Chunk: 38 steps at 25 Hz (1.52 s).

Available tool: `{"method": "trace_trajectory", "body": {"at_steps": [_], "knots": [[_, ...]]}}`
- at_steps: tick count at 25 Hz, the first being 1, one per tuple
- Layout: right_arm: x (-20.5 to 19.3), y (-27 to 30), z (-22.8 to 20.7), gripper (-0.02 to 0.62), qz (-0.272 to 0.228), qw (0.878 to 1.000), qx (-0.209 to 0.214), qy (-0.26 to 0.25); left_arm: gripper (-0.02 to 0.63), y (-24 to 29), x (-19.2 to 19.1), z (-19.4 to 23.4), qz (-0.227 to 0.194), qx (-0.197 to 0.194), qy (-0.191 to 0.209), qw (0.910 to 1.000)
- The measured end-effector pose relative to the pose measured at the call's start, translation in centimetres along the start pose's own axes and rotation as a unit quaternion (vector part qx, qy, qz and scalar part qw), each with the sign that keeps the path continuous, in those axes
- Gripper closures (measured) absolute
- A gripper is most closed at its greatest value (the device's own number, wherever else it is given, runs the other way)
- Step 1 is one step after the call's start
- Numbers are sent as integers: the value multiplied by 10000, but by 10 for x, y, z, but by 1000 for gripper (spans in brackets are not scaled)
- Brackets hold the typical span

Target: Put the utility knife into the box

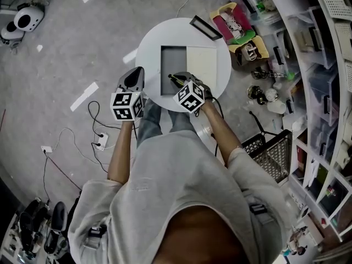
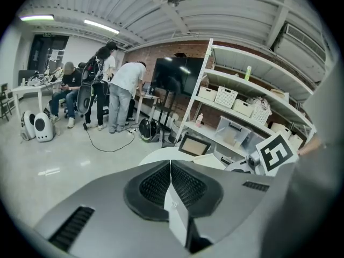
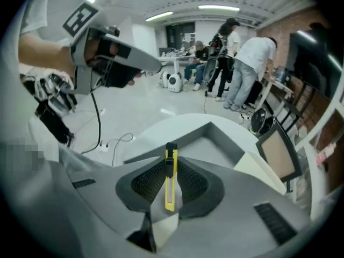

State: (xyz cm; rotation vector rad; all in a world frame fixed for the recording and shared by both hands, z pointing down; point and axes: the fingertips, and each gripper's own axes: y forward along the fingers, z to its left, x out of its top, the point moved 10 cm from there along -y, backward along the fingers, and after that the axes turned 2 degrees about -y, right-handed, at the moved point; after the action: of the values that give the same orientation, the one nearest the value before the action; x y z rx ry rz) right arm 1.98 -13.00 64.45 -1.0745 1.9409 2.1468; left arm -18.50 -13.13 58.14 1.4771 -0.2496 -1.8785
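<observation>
- Yellow utility knife (image 3: 170, 179): clamped lengthwise between the ribbed pads (image 3: 146, 183) of the right tool (image 3: 171, 164). Its dark end projects past the pad tips toward the box.
- Grey box (image 1: 173, 69): open and shallow, standing on the round white table (image 1: 147, 48). A cream panel (image 1: 202, 65), probably the lid, lies flat against its right side.
- Position of the knife: in the head view the right tool hovers at the near edge of the box. Whether the knife tip is over the near wall or just short of it cannot be told. The knife is judged not yet inside.
- Left tool (image 2: 171, 171): jaws pressed together with nothing between them. It is held off the left edge of the table, well apart from the box.
- Risk, slip in the grip: the knife is thin and smooth and is pinched only along its flat sides. A tilt or a knock on the wall could make it pivot or slide out early.
- Risk, missed drop: released from its present place, the knife could land across the near wall or on the table instead of on the box floor.
- Risk, shifted box: nothing steadies the box. A push from the knife tip or the tool body against its rim could slide it across the table.
- Risk, high release: dropped from well above the floor, the knife may bounce out over the low walls.
</observation>
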Motion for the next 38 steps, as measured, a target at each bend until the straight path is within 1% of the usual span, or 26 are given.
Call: {"method": "trace_trajectory", "body": {"at_steps": [2,3,5,7,9,11,15,21,26,30,38], "knots": [[1,9,4,512,349,9967,-11,-734,583,-1,-1,1,2,8,-11,10000],[1,13,6,512,538,9922,2,-1121,583,-1,-1,2,2,13,-16,10000],[-1,23,12,512,902,9790,58,-1825,583,-1,0,3,-6,23,-27,10000],[-1,30,15,512,1189,9649,88,-2341,583,0,0,4,-9,35,-39,10000],[1,35,18,512,1310,9560,108,-2624,583,0,-1,6,-5,49,-55,10000],[3,40,20,512,1326,9539,148,-2687,583,0,-2,6,1,61,-71,10000],[9,51,18,512,1376,9553,223,-2606,583,-1,-1,8,6,69,-84,9999],[10,69,18,512,1649,9492,328,-2661,583,-2,-1,10,5,76,-86,9999],[8,82,20,512,1964,9413,394,-2716,583,-2,-1,11,16,81,-96,9999],[5,89,19,512,2081,9398,440,-2674,583,-3,-2,13,15,96,-110,9999],[-2,96,19,512,2221,9369,391,-2671,583,-4,-2,18,19,127,-128,9998]]}}
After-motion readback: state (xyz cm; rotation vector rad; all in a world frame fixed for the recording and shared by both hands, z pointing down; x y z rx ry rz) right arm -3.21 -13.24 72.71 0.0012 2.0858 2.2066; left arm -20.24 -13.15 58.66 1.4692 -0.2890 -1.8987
